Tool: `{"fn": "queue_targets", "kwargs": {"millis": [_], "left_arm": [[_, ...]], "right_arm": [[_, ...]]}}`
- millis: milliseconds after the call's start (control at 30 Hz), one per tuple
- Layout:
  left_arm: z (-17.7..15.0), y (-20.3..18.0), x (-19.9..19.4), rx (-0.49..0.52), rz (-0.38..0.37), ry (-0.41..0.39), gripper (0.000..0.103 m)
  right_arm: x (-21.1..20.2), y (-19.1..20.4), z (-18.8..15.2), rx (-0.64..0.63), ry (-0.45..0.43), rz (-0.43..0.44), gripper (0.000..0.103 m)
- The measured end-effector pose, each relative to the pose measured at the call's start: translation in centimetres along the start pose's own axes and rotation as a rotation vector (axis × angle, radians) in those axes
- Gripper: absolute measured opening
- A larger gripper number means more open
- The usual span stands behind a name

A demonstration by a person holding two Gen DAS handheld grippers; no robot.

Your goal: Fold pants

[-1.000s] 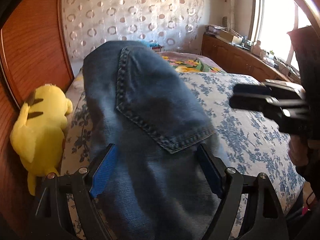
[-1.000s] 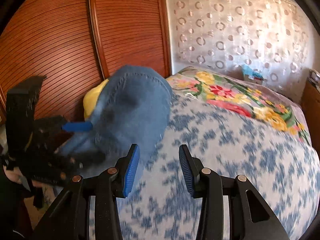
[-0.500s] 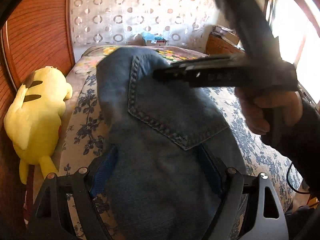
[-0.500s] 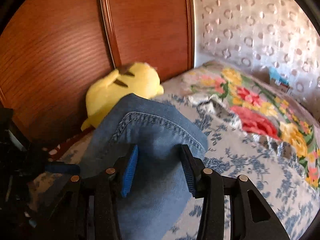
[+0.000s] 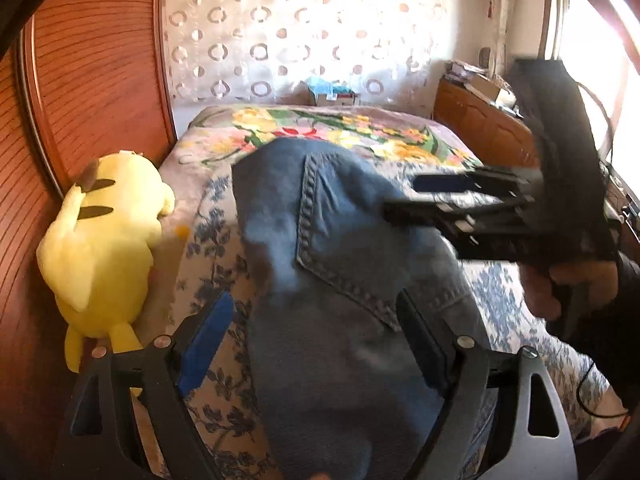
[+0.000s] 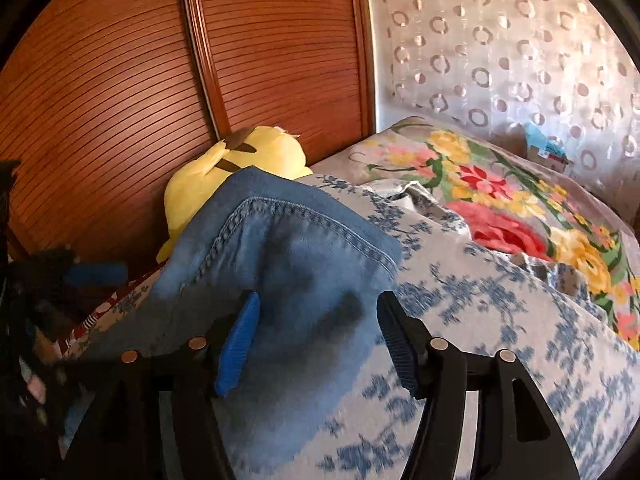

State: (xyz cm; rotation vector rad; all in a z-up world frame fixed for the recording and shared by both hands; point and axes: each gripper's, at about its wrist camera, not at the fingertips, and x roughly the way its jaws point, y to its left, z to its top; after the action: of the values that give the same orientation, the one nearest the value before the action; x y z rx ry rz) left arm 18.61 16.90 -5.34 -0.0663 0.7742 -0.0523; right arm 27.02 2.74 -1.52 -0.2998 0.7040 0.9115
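Folded jeans (image 5: 340,280) on bed (image 6: 500,320), beside Pikachu plush (image 5: 108,240). Left gripper (image 5: 316,344) fingers wide, astride denim; right gripper (image 6: 316,336) fingers opening over jeans' edge, gripping nothing. Advised: released flat, pressed smooth.

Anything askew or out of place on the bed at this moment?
Nothing is damaged or spilled. The jeans lie folded on the blue-flowered bedspread. A yellow plush toy sits wedged between bed and wooden wardrobe, unrelated to the folding.

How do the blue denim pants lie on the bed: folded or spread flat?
Folded: the blue denim pants form a compact bundle, back pocket on top, on the blue floral bedspread.
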Motion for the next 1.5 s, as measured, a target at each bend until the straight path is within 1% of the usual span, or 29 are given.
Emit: {"fn": "queue_targets", "kwargs": {"millis": [67,167,233,267,367,500,700,900,1100,1233,1400,1500], "left_arm": [[0.4,0.3,0.0,-0.008,0.02,-0.007,0.089],[1.2,1.0,-0.1,-0.026,0.039,-0.025,0.09],[1.7,1.2,-0.2,-0.032,0.061,-0.043,0.09],[2.0,1.4,-0.2,-0.038,0.065,-0.052,0.09],[2.7,1.8,0.0,-0.048,0.065,-0.058,0.09],[3.2,2.0,0.8,-0.042,0.051,-0.054,0.09],[3.4,1.6,2.0,-0.028,0.052,-0.028,0.09],[3.1,2.4,3.7,-0.038,0.045,0.016,0.089],[2.3,3.9,5.1,-0.058,0.047,0.056,0.085],[2.1,4.7,5.9,-0.075,0.016,0.07,0.085],[2.1,4.8,6.7,-0.06,0.019,0.084,0.081],[2.1,4.9,7.1,-0.057,0.004,0.088,0.078]], "right_arm": [[-0.8,0.0,-0.4,0.008,-0.004,-0.004,0.065],[-1.7,0.1,-1.0,0.028,-0.007,-0.021,0.067],[-2.5,0.0,-1.6,0.045,-0.014,-0.027,0.074],[-2.8,-0.1,-1.8,0.05,-0.017,-0.03,0.075],[-3.1,-0.1,-2.1,0.063,-0.023,-0.056,0.076],[-3.4,-0.2,-2.4,0.086,-0.011,-0.038,0.076],[-2.2,-0.7,-1.6,0.102,0.007,-0.001,0.076],[0.2,-1.0,-1.0,0.115,0.037,0.047,0.076],[1.9,-2.1,-0.7,0.157,0.064,0.098,0.076],[2.7,-2.2,-0.3,0.159,0.074,0.126,0.076],[4.5,-2.1,-0.3,0.151,0.115,0.137,0.077],[5.2,-2.4,-0.3,0.162,0.119,0.156,0.077]]}}
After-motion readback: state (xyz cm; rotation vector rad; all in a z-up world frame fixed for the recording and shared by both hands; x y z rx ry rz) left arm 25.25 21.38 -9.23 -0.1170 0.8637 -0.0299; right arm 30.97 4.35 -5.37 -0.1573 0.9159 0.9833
